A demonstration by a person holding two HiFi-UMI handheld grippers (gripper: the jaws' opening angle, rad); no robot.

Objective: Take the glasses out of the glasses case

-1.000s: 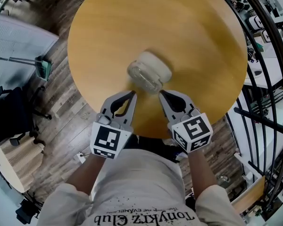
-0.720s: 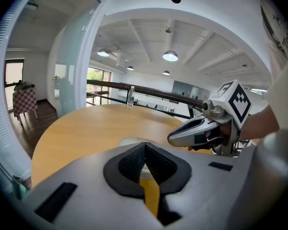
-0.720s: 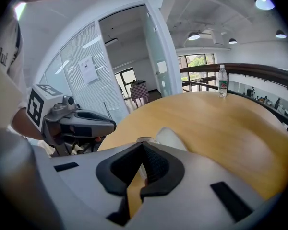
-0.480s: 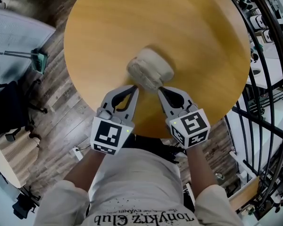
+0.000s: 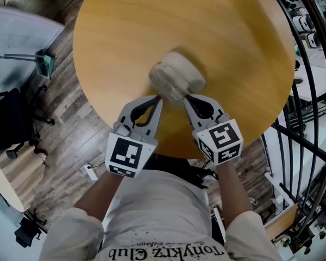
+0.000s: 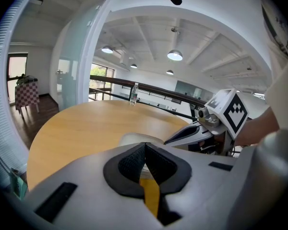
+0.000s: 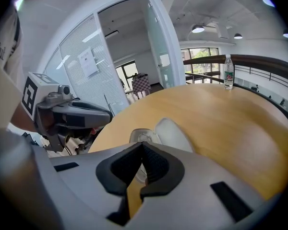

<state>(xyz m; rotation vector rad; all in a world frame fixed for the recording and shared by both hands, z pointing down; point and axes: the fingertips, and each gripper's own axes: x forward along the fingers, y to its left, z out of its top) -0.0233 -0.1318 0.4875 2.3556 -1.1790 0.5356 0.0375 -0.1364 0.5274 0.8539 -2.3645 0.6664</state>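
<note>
Extraction not begun: the glasses case [image 5: 176, 79] lies apparently shut near the counter's [image 5: 125, 31] front edge, glasses unseen, with left claw [image 5: 158, 98] and right claw [image 5: 186, 98] both closed, empty, at its near end.

A round wooden table [image 5: 152, 31] fills the middle of the scene. At its far edge a clear water bottle [image 7: 229, 72] stands upright, in front of a dark curved railing [image 5: 309, 64] that runs down the right side. To the left, on the plank floor [image 5: 70, 118], lies a long-handled tool with a green head [image 5: 43, 63]; nearer stands a black office chair [image 5: 11, 121]. A white power strip [image 5: 89, 171] lies on the floor by the table's near edge. Far off stands a small table with a checked cloth [image 6: 27, 91]. Round lamps [image 6: 174, 55] glow on the ceiling
</note>
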